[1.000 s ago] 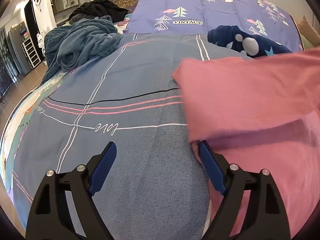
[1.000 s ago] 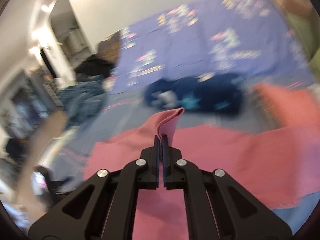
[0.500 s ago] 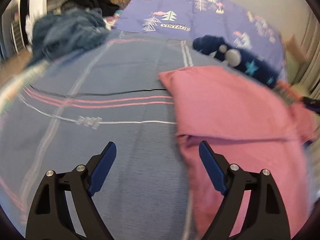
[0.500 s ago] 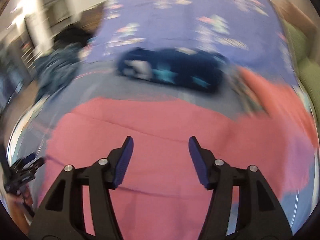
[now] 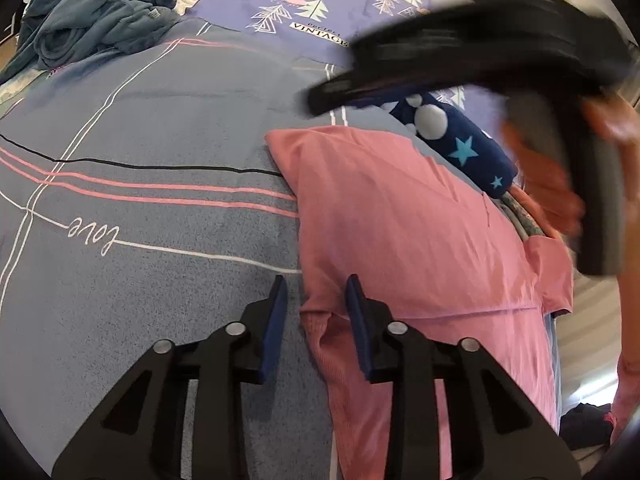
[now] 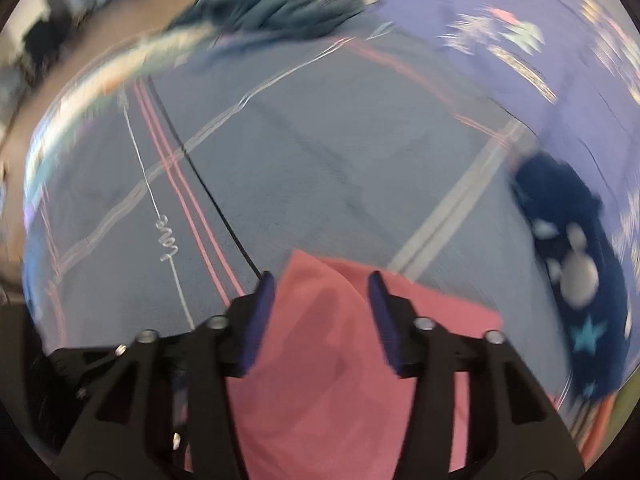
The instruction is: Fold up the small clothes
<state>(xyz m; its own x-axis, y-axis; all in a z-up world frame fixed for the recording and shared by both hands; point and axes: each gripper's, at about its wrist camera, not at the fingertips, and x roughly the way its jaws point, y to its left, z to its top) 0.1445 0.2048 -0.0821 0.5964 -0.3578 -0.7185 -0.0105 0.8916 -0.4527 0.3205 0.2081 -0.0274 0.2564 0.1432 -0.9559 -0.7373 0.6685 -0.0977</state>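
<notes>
Across the bed, my blue-grey striped duvet cover fills most of what I see, with a purple tree-print sheet at its far end and a heap of teal fleece in the far left corner. On the cover's right side lies the pink garment I am folding, already doubled over once, its top layer ending in a straight edge near my side. A navy star-patterned piece lies just beyond it, touching its far edge.

My left gripper is spread, though not widely, its jaws straddling the pink garment's left edge where the upper layer ends, with nothing yet pinched. My right gripper is spread too, hovering over the garment's far left corner; that view is blurred, so I cannot tell whether the pads touch the cloth.

I judge the step in hand to be taking hold for a second fold. Next I would need both jaws to close on all layers at once, left edge and far corner, then carry that side across evenly so the layers do not slide apart.
</notes>
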